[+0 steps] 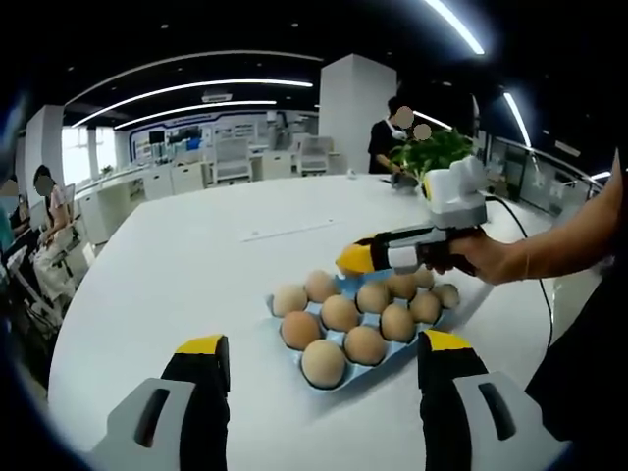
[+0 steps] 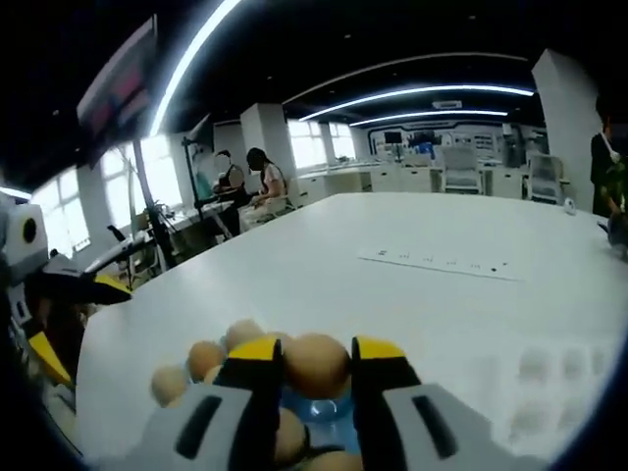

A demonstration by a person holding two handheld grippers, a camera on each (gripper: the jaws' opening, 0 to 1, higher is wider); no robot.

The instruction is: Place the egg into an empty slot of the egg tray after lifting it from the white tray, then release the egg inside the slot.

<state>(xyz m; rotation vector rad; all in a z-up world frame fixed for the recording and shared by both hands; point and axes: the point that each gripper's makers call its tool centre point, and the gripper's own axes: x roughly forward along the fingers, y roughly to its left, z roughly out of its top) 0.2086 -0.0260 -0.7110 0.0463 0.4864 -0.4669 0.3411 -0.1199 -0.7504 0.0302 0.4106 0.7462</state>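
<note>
A blue egg tray (image 1: 446,316) with several brown eggs lies on the white table (image 1: 177,265). My right gripper (image 2: 317,351) is shut on a brown egg (image 2: 316,365), held just above a blue slot (image 2: 324,410) of the tray. In the left gripper view, the right gripper (image 1: 355,260) hovers over the tray's far side, held by a hand (image 1: 491,257). My left gripper (image 1: 324,343) stands wide open at the near side of the tray, with nothing held. A white dimpled tray (image 2: 549,378) sits faintly at the lower right.
A sheet of paper (image 1: 294,231) lies further out on the table. A potted plant (image 1: 432,152) stands at the far edge. People sit at desks (image 2: 245,186) beyond the table. The left gripper (image 2: 74,324) shows at the left edge.
</note>
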